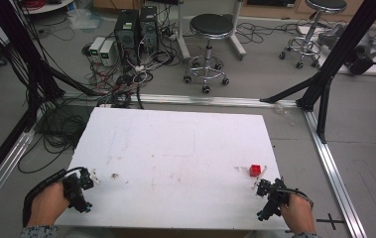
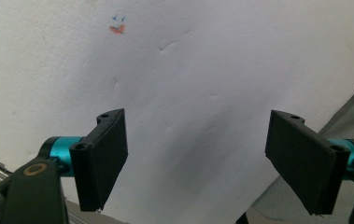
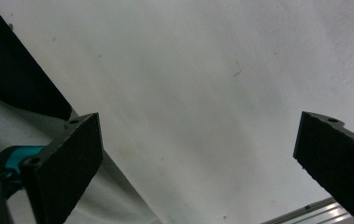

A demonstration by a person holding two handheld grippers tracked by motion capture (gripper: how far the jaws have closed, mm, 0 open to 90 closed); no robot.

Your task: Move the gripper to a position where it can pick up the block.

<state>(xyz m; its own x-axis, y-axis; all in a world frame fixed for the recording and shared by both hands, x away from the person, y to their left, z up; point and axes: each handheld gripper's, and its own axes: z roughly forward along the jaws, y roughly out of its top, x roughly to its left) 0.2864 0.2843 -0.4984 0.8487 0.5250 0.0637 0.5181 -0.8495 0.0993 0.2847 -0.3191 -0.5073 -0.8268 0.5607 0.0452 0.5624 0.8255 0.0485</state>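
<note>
A small red cube (image 1: 255,170) rests on the white board (image 1: 175,144) near its right front corner. My right gripper (image 1: 262,201) is held just in front of the cube, at the board's front right edge, apart from it. In the right gripper view its jaws stand wide open (image 3: 198,158) over bare board. My left gripper (image 1: 87,192) hovers at the board's front left edge, also open (image 2: 202,163) with nothing between the jaws. A small red and blue mark (image 2: 117,28) shows on the board ahead of the left gripper, seen from above as a faint spot (image 1: 114,175).
Beyond the board lie tangled cables (image 1: 121,84), two computer towers (image 1: 136,29) and two round stools (image 1: 210,29). Black frame posts (image 1: 334,54) and aluminium rails (image 1: 332,163) border the table on both sides.
</note>
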